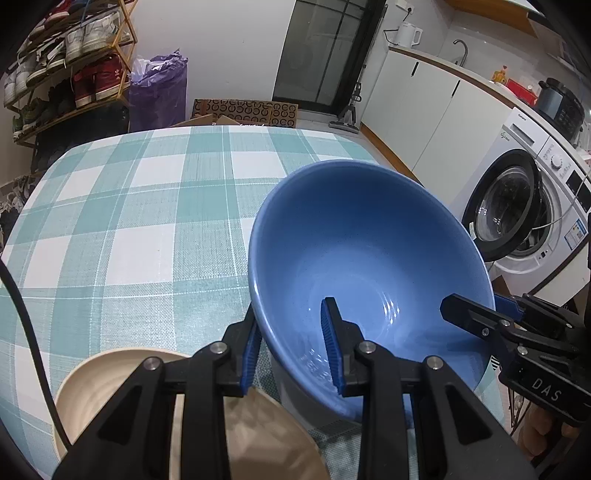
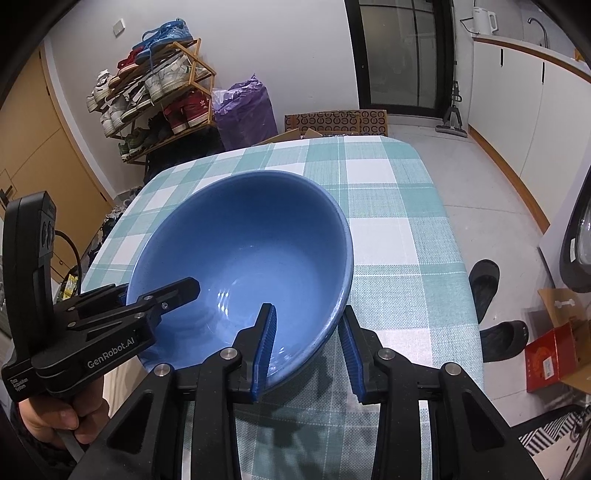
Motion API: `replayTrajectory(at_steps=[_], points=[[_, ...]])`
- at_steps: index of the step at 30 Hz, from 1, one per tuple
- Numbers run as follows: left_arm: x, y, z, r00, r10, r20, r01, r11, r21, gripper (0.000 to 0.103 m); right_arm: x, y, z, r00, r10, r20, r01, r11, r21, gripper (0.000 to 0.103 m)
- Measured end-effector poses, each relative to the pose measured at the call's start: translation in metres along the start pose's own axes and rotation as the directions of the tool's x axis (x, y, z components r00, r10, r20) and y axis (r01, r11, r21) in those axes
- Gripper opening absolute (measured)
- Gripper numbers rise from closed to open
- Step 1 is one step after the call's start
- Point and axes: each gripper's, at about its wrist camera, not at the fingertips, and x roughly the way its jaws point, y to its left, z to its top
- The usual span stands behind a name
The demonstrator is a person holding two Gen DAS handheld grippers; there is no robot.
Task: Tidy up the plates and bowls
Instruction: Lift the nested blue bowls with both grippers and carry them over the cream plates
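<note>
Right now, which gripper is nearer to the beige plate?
Left. The left gripper straddles the blue bowl rim directly above the beige plate. The right gripper straddles the bowl's opposite rim, farther away.

White walls, pale tiled floor (image 2: 491,177). Table under teal-and-white checked cloth (image 1: 122,206). Wooden shoe rack (image 2: 162,99), crowded with sneakers, against far wall; purple bag (image 2: 245,109) just beside it. Dark glass door (image 1: 325,55) with patterned doormat (image 1: 245,112) before it. White cabinets (image 1: 436,122) along right side, kettle (image 1: 406,34) on counter, washing machine (image 1: 524,210) (door ajar). Black slippers (image 2: 495,310) on floor near table.
</note>
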Motion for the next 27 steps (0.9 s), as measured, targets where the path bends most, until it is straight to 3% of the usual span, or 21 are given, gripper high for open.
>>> replayTrajectory(at_steps=[27], points=[[-0.052,-0.015,0.002,0.997,-0.002,0.073,0.000,1.000,0.031,0.029,-0.059,0.013,-0.006,0.995,-0.003,0.103,0.003,1.000,-0.007,0.035]])
